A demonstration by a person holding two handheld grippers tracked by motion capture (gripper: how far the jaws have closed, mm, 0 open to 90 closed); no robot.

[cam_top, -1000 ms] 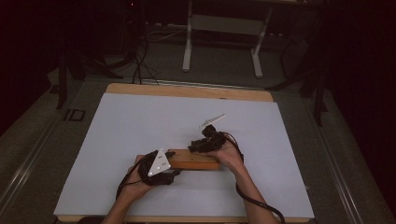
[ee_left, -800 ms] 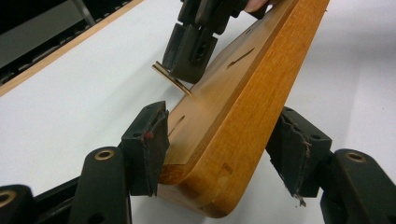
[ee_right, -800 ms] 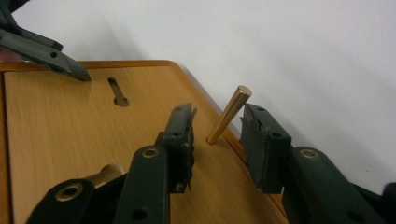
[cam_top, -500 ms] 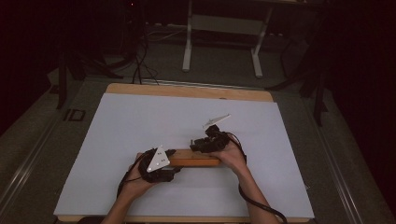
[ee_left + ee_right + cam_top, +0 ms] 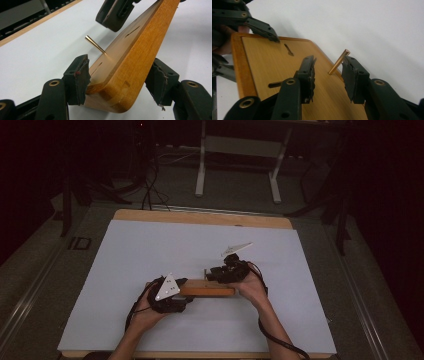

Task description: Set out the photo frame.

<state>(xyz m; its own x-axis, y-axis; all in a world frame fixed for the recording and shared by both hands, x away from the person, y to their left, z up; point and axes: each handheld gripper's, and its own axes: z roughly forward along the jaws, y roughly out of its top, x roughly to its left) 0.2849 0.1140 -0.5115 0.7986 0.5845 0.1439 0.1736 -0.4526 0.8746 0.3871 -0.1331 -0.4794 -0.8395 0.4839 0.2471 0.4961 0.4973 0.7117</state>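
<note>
1. At the left of the high view, the left gripper is clamping one end of a wooden board, which is lying low over the white table cover near the person's edge, between the two hands.
2. In the left gripper view its two pads are sitting against the board's opposite long edges at the rounded corner, one pad on the slotted face side and the other on the thick side edge, so the fingers are pinching the board across its width rather than hanging spread.
3. The board's long axis is running from the left gripper across to the right gripper, and the board seems tilted, with one long edge raised.
4. A slim brass pin is standing up out of the board's face near its far long edge, leaning a little off upright.
5. The right gripper is the nearer one to the pin: in the right gripper view the pin is lying between the jaws, just beside the right-hand pad and well clear of the left-hand one.
6. Its jaws have just been opening and are standing spread about halfway, gripping nothing; whether the pin is brushing that pad cannot be told.
7. Judging from this, the coming move is turning on centring those fingers around the pin.
</note>
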